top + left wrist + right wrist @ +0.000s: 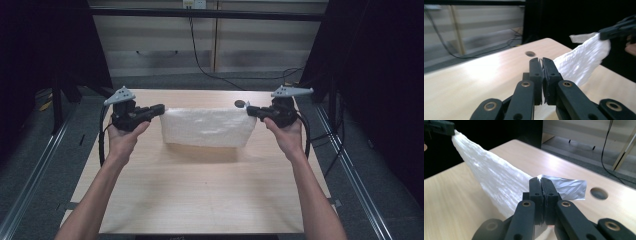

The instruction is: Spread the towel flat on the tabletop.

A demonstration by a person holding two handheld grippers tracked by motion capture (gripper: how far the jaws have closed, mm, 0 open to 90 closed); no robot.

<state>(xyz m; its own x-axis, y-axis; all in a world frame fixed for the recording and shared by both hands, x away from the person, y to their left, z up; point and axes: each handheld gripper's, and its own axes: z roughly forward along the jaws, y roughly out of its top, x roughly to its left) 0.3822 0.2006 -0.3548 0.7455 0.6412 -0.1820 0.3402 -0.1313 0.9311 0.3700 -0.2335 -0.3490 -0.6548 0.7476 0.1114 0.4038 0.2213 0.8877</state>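
Note:
A white textured cloth (pixel 206 127) hangs stretched above the wooden table (pixel 200 200), held up by its two upper corners. My left gripper (pixel 161 109) is shut on the cloth's left corner and my right gripper (pixel 250 111) is shut on its right corner. In the left gripper view the cloth (pixel 581 62) runs from my shut left gripper (pixel 542 60) to the other gripper at the upper right. In the right gripper view the cloth (pixel 494 180) stretches from my right gripper (pixel 541 180) to the far gripper at the top left, and a corner flap sticks out past the jaws.
A round hole (pixel 240 104) is in the table near its far right edge. A black cable (pixel 200 60) trails over the floor behind the table. Metal rails (pixel 350 170) run along both sides. Bare tabletop lies in front of the cloth.

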